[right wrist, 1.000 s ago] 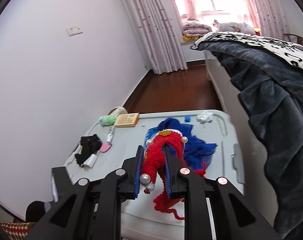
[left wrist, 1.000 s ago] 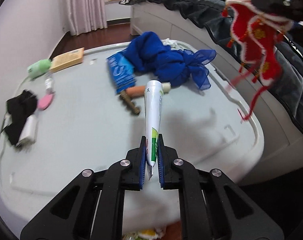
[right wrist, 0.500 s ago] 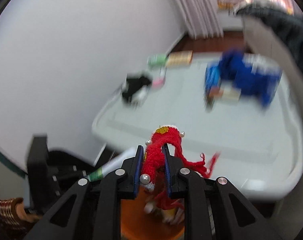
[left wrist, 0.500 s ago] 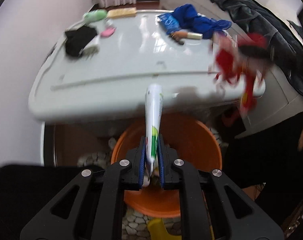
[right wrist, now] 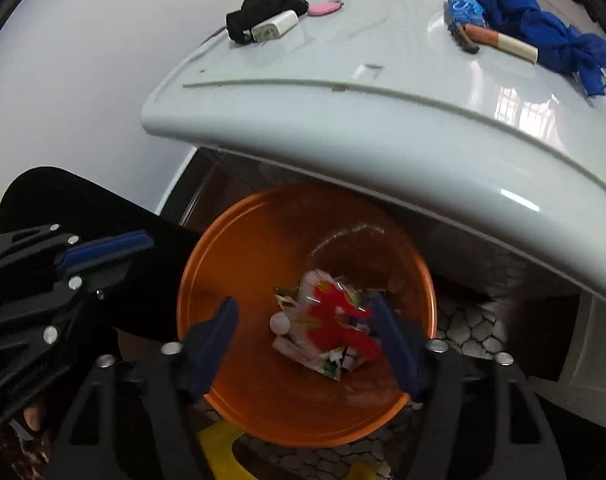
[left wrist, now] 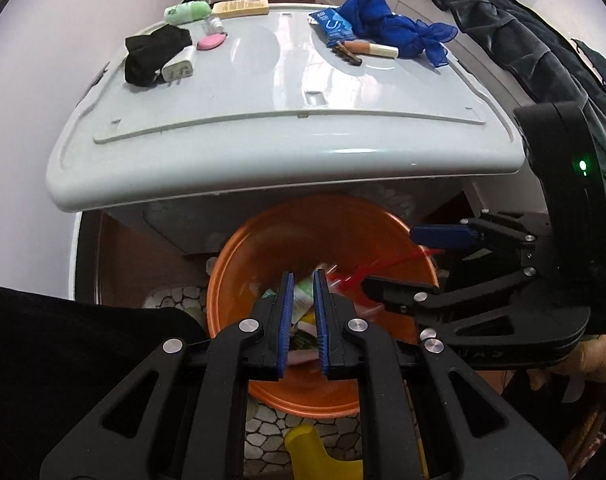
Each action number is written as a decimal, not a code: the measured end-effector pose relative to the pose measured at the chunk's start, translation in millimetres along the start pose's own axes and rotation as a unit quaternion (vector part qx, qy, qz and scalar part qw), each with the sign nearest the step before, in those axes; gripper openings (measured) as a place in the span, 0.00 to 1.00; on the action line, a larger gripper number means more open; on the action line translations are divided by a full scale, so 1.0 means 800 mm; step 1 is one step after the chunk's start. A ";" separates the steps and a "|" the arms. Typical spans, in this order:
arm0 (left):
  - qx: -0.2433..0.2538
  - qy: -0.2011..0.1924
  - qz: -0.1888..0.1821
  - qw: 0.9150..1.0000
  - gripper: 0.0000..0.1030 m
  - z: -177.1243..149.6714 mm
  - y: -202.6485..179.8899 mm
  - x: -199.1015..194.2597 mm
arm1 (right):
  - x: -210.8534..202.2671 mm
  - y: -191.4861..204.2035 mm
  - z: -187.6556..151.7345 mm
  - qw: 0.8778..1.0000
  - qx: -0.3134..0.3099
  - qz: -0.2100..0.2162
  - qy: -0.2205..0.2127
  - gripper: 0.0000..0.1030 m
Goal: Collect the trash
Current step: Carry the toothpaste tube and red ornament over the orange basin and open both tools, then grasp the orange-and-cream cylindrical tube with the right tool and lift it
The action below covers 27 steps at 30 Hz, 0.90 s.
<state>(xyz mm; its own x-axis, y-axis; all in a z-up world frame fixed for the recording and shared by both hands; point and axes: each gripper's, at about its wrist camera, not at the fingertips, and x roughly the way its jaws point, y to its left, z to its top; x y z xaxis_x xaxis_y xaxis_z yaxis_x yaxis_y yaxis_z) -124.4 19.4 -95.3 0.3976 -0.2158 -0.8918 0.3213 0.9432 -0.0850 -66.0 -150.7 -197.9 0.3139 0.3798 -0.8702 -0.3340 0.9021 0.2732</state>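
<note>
An orange bin [left wrist: 239,264] [right wrist: 263,240] stands on the floor in front of the white lid-topped box [left wrist: 263,112]. My left gripper [left wrist: 303,292] hangs over the bin, its jaws slightly apart and empty. My right gripper [right wrist: 307,320] is wide open over the bin and also shows in the left wrist view [left wrist: 399,260]. The red knitted item [right wrist: 335,320] lies in the bin on wrappers. The white-green tube [left wrist: 303,292] shows blurred between my left fingers, down in the bin.
On the box lid lie a blue cloth [left wrist: 387,28], a blue packet [left wrist: 331,26], a brown-and-white stick [left wrist: 367,48], a black cloth with a white charger [left wrist: 159,56], a pink item [left wrist: 211,42] and a green item [left wrist: 187,12]. A dark blanket [left wrist: 523,40] hangs at right.
Both grippers swung from over the lid down to the orange bin. The left let go of the tube, the right opened wide and dropped the red knitted item into the bin.
</note>
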 end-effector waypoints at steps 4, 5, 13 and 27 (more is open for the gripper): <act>-0.008 -0.018 0.010 1.000 0.22 0.008 0.002 -0.009 | -0.010 -0.007 0.005 1.000 0.008 -0.009 -0.021 0.74; -0.008 -0.024 0.017 1.000 0.30 0.011 0.002 -0.012 | -0.013 -0.009 0.006 0.999 0.011 -0.013 -0.027 0.74; 0.005 -0.078 0.060 0.995 0.47 0.067 -0.014 -0.023 | -0.033 -0.040 0.019 0.995 0.056 -0.045 -0.064 0.83; 0.007 -0.095 0.077 0.993 0.50 0.131 -0.035 -0.001 | -0.022 -0.071 0.020 0.993 0.101 -0.051 -0.046 0.88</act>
<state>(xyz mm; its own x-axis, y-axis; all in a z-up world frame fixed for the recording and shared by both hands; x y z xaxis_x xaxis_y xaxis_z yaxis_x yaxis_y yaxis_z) -43.5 -33.0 -45.5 0.5968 -0.1144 -0.7942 0.2552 0.9654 0.0527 -38.2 -205.1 -191.7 0.4204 0.2932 -0.8587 -0.1147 0.9559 0.2703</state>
